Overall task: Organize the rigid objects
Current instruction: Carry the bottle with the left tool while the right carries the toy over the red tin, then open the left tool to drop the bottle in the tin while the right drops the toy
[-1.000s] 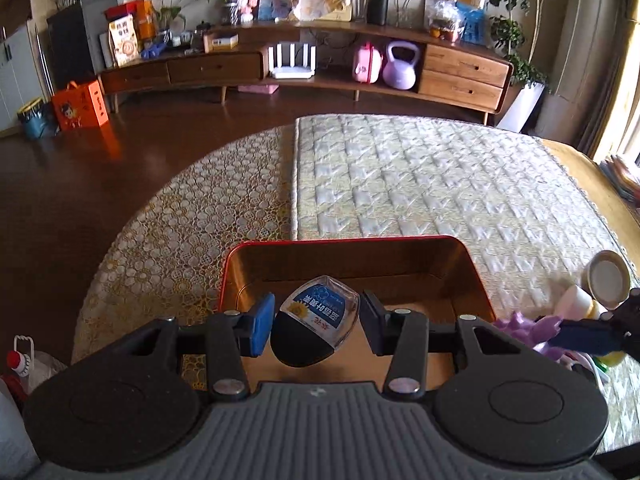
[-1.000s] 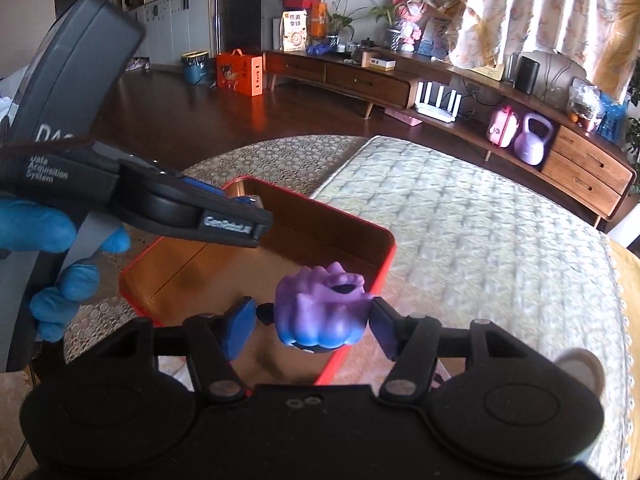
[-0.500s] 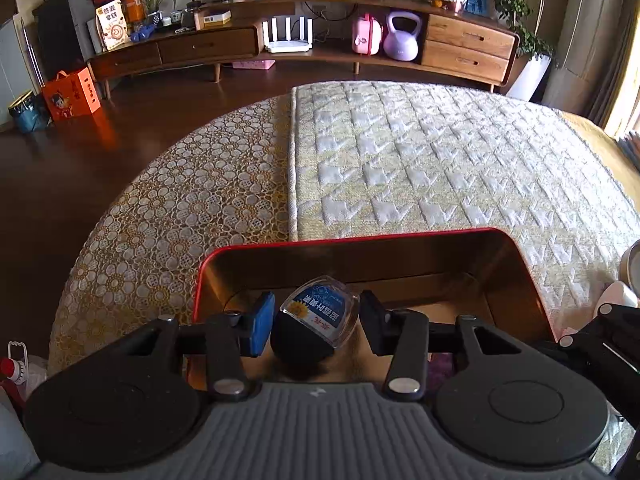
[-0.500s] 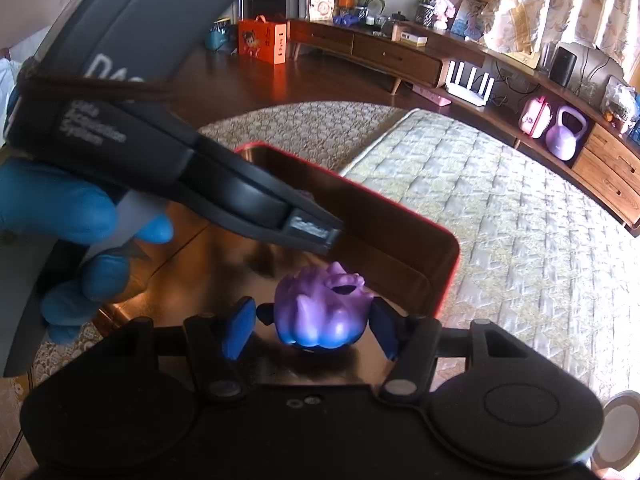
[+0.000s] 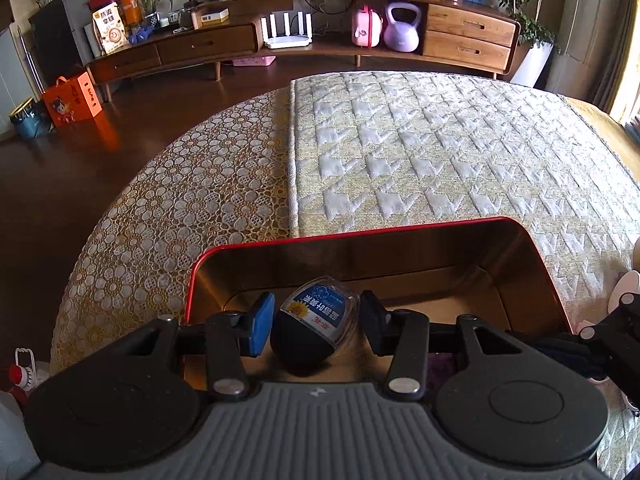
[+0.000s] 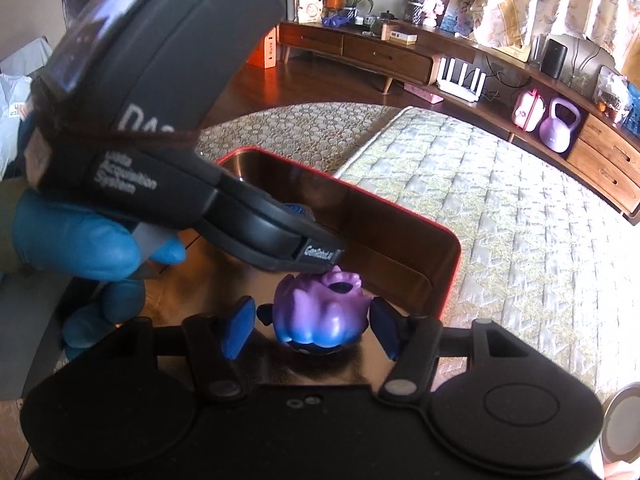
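Both claws are over the red tin [image 5: 532,240], which sits on the patterned table [image 5: 440,152] and fills the lower centre of each frame.

Left claw [image 5: 316,320]: a small bottle [image 5: 320,320] with a blue label lies between its fingers, dark rounded end toward the camera, long axis running up and to the right. The blue pad at lower centre-left stands just apart from it; the dark finger on the right is at the bottle's shoulder. I cannot tell if this is a grasp or a release.

Right claw [image 6: 312,328]: the purple figure [image 6: 322,314] sits dead ahead between the fingers [image 6: 240,330], low over the tin's shiny floor. There are gaps on both sides, so I read this claw as released, the figure probably resting in the tin.

The left claw's body crosses the upper left of the right view, its tip just above the figure. I judge the two are crowded; the right should back out first.
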{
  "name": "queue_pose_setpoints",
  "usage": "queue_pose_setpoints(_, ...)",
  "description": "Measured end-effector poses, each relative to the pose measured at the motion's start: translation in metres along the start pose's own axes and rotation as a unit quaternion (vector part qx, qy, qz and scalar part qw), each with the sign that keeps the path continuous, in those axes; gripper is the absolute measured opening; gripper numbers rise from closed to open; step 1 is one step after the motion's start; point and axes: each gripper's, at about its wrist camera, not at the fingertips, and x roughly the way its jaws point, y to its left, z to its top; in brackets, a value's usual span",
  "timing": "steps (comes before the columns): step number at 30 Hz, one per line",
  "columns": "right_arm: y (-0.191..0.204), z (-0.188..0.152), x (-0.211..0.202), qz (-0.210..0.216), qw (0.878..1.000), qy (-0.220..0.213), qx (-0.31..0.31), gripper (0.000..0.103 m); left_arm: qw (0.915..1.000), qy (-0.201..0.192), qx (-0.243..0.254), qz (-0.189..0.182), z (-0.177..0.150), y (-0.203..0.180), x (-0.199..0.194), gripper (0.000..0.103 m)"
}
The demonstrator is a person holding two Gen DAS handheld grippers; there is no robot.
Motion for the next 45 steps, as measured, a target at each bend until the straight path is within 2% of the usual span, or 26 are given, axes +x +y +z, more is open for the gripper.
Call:
queue_pose_setpoints(3, -0.001, -0.001, -0.004, 0.001, 1.000, -0.001, -0.003, 0.064, 1.0000, -0.002, -0.006, -0.005, -0.001, 0.003, -0.003, 0.048)
queue_pose_setpoints(5, -0.001, -0.001, -0.007, 0.002, 1.000, -0.002, -0.002, 0.065, 0.9999, -0.006, -0.013, -0.004, -0.001, 0.005, -0.006, 0.055)
queue_pose_setpoints(11, -0.001, -0.004, -0.019, 0.002, 1.000, -0.009, 0.000, 0.066, 0.9997, -0.017, -0.018, -0.005, -0.002, 0.009, -0.020, 0.057)
queue_pose_setpoints(15, 0.000, -0.006, -0.030, 0.003, 1.000, -0.016, 0.006, 0.073, 0.9993, -0.028, -0.021, -0.011, -0.005, 0.010, -0.035, 0.058)
queue_pose_setpoints(19, 0.000, -0.009, -0.045, 0.004, 1.000, -0.024, 0.015, 0.073, 0.9991, -0.038, -0.015, -0.011, -0.010, 0.006, -0.051, 0.064)
queue_pose_setpoints(25, -0.005, -0.014, -0.073, 0.005, 0.999, -0.043, 0.029, 0.077, 0.9981, -0.059, -0.007, -0.018, -0.019, -0.001, -0.078, 0.064)
queue_pose_setpoints(30, -0.008, -0.024, -0.096, 0.003, 0.998, -0.054, 0.045, 0.086, 0.9968, -0.074, -0.002, -0.029, -0.027, -0.010, -0.100, 0.064)
queue_pose_setpoints(33, -0.012, -0.032, -0.110, 0.004, 0.996, -0.062, 0.063, 0.088, 0.9959, -0.085, 0.003, -0.029, -0.034, -0.018, -0.114, 0.066)
queue_pose_setpoints(45, -0.033, -0.082, -0.159, -0.016, 0.991, -0.084, 0.107, 0.095, 0.9914, -0.109, 0.016, -0.070, -0.066, -0.058, -0.157, 0.076)
